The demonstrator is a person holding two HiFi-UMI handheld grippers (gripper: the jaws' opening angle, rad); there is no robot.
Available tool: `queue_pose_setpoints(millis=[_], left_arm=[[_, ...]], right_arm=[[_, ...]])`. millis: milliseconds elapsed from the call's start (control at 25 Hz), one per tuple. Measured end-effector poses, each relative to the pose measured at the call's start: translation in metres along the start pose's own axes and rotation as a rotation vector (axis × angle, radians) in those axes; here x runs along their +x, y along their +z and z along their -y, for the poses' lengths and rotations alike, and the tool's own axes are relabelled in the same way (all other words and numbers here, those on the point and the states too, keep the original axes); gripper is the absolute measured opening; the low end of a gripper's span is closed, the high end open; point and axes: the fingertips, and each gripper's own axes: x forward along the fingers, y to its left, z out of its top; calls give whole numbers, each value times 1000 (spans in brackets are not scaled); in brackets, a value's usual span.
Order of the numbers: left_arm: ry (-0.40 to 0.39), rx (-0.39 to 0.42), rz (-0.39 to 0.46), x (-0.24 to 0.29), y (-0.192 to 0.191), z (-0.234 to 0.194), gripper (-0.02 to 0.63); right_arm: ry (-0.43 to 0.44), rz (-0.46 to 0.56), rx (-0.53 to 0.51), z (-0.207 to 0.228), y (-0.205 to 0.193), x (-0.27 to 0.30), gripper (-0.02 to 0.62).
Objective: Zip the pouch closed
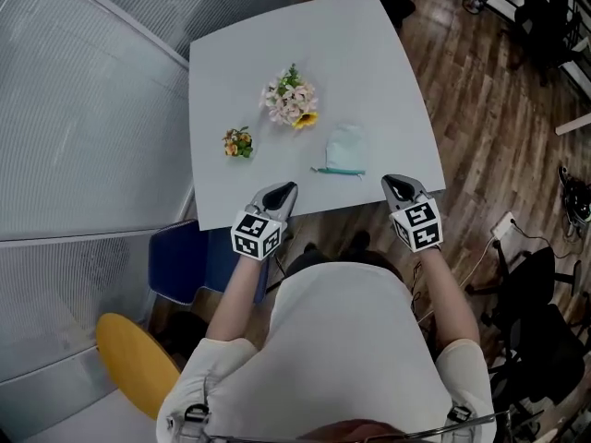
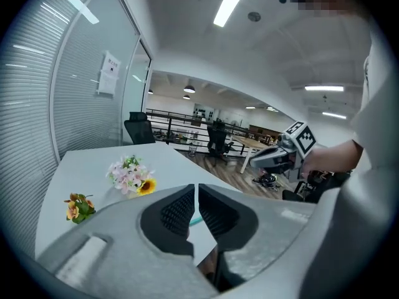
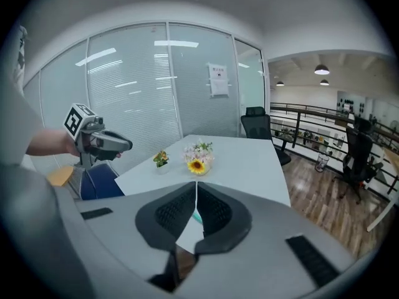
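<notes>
Left gripper (image 1: 287, 190) and right gripper (image 1: 392, 184) hang clenched, empty, short of the pouch (image 1: 346, 149); pin one end, draw the tab (image 1: 319, 170) straight along its edge

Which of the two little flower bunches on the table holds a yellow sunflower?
The larger pink-and-white flower bunch; the small orange flower bunch beside it has none.

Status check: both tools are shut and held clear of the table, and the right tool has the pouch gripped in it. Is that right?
Not quite. The right tool grips nothing: the right gripper view shows its jaws together with nothing between them. The head view shows the pouch lying on the table, beyond both tools. The rest stands: the left tool and the right one are shut and clear of the table.
</notes>
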Motion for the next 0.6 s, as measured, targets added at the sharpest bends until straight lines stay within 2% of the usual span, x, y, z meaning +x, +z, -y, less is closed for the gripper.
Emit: queue_pose_setpoints(millis=[240, 440, 600], left_arm=[[-38, 37, 86, -56, 28, 10, 21], [-101, 78, 68, -96, 26, 10, 18], [-135, 96, 101, -130, 28, 7, 18]], right_arm=[[-57, 101, -5, -40, 40, -40, 3], [-131, 140, -11, -80, 54, -61, 3], [-180, 160, 0, -119, 59, -76, 3]])
